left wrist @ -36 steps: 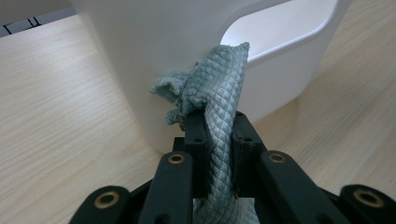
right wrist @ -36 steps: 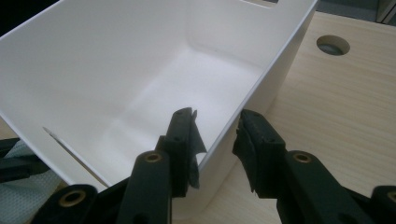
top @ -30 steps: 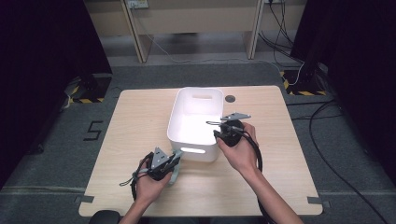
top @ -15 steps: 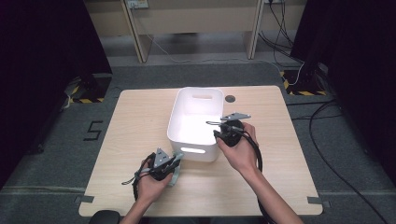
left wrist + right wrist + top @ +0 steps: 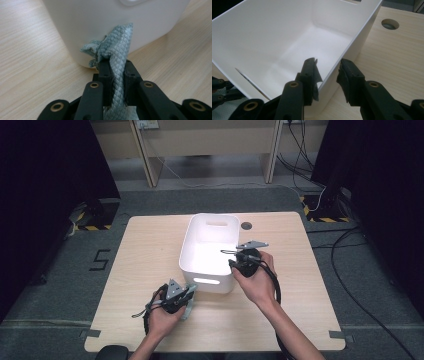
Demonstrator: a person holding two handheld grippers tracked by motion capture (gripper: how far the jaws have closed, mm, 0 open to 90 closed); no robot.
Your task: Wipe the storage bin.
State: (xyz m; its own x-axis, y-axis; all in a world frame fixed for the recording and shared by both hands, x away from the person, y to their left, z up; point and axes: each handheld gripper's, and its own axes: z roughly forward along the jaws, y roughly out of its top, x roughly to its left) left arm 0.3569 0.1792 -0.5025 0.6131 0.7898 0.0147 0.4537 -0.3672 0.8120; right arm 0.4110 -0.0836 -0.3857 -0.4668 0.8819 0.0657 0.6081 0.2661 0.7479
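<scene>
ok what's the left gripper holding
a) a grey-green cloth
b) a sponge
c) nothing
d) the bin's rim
a: in the left gripper view the left gripper has its jaws shut on a grey-green quilted cloth, right in front of the white bin's wall.

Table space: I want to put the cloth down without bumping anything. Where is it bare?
The table is bare left of the white bin, and right of it past the right gripper. It is crowded at the bin's near wall, where the left gripper holds the cloth.
</scene>
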